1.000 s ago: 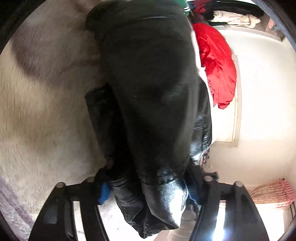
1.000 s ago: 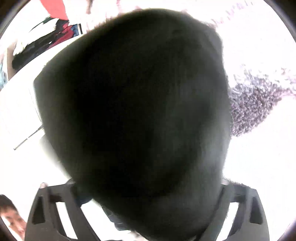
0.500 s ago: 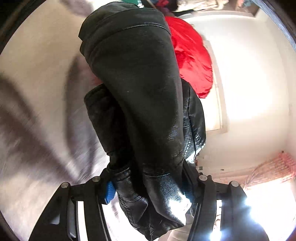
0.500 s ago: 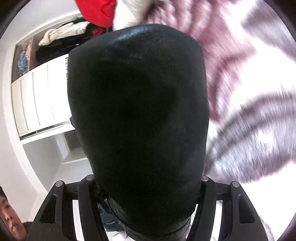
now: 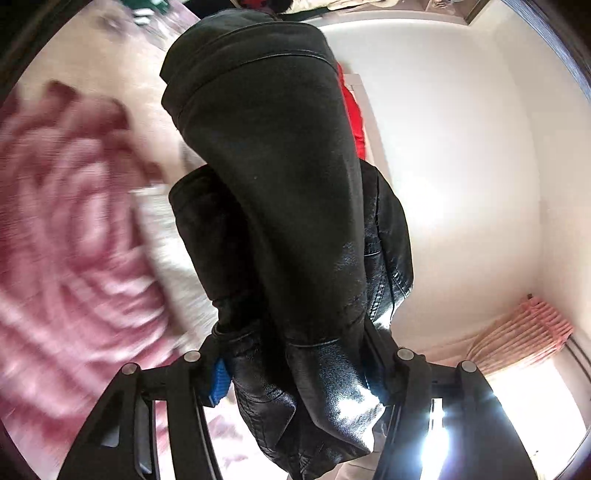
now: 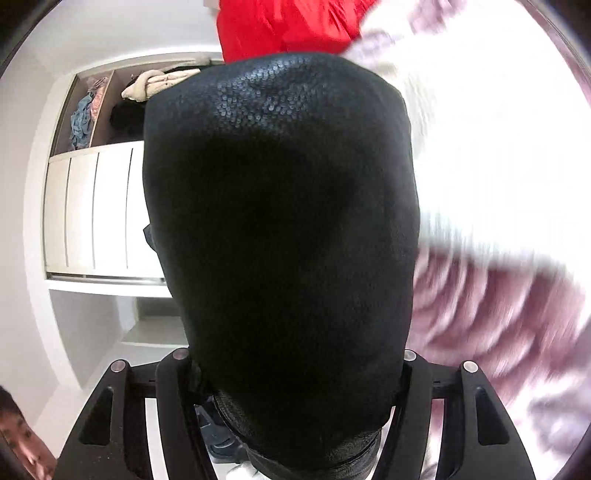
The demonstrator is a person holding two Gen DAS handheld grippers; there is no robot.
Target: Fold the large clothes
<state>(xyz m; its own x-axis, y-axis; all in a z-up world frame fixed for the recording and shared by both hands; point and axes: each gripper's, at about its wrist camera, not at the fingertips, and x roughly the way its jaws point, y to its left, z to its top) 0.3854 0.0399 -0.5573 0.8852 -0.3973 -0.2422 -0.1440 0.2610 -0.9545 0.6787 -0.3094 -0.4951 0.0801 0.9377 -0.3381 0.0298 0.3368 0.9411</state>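
left gripper (image 5: pixel 295 373) fingers clamp black leather jacket (image 5: pixel 295 206) | right gripper (image 6: pixel 295 373) likewise | risk: thick slick bundle slipping free mid-swing

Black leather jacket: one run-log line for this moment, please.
left tool: shut on black leather jacket | right tool: shut on it | jacket: held up off patterned bedding

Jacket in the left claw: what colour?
Black, shiny leather jacket; clearest in the left wrist view.

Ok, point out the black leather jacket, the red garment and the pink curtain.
black leather jacket (image 5: pixel 280 192), left wrist view, on its smooth hanging panel.
red garment (image 6: pixel 280 26), right wrist view, on its middle folds.
pink curtain (image 5: pixel 524 336), left wrist view, on its pleats.
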